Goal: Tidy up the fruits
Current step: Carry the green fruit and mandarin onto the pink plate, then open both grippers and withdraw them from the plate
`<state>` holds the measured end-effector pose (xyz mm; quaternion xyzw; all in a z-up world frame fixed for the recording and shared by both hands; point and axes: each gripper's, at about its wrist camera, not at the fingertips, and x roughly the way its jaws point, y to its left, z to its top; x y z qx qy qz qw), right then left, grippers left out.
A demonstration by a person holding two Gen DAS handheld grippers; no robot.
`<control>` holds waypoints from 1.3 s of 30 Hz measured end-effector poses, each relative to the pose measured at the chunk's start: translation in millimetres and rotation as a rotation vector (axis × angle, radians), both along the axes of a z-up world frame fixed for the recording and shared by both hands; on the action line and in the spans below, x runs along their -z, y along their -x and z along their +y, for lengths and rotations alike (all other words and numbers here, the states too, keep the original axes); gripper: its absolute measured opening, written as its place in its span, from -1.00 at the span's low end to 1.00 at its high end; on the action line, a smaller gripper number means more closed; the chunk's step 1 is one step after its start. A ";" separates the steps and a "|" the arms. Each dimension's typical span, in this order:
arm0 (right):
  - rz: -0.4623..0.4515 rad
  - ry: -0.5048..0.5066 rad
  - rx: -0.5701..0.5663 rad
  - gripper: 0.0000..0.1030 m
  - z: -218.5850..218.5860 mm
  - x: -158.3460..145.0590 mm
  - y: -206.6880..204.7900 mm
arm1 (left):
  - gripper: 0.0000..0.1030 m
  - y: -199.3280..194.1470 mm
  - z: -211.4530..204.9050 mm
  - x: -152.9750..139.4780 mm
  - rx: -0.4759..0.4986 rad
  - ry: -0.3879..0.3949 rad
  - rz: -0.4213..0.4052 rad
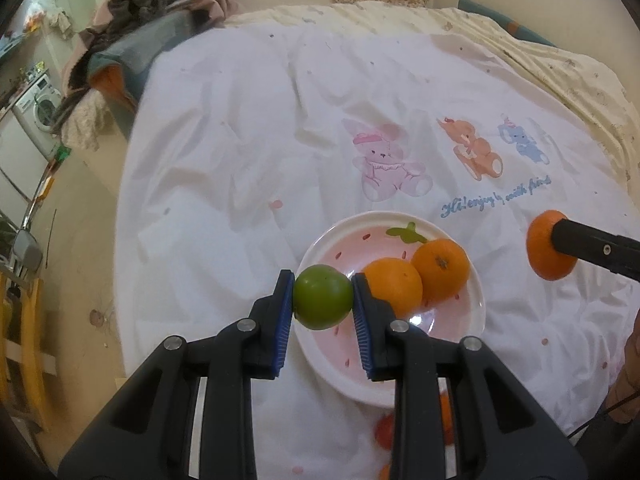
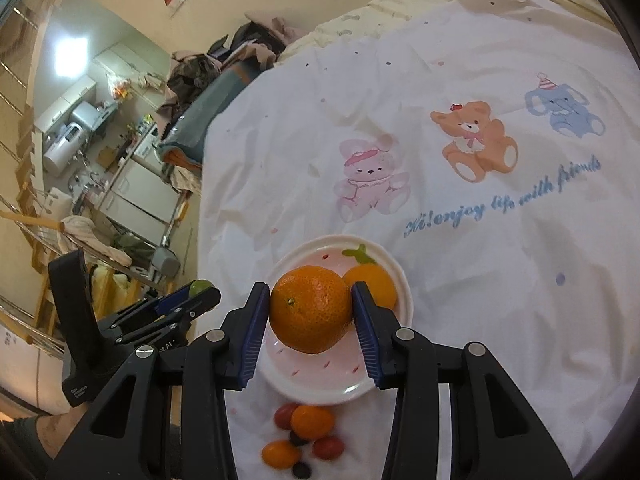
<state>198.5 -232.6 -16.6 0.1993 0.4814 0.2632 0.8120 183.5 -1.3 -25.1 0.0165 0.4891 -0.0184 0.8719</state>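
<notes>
Red small fruits [image 2: 308,436], right wrist view only

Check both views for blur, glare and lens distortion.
Left wrist view: small fruits at the bottom are smeared, glare sits on the plate, edges bow. Right wrist view: print text is crisp, a window blows out, corners go dark.
</notes>
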 end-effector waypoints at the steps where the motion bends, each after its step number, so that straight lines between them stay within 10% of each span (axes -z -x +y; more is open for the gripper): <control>1: 0.010 0.008 -0.002 -0.14 2.0 4.2 -6.4 | -0.52 -2.7 -0.1 3.5 0.002 -0.002 0.007; 15: 0.111 0.056 -0.035 -0.14 35.6 55.0 -76.3 | -0.52 -30.3 -5.7 63.3 0.016 -0.050 0.138; 39: 0.174 0.083 -0.075 -0.07 59.6 74.8 -88.6 | -0.38 -34.7 -9.6 75.5 0.030 -0.062 0.194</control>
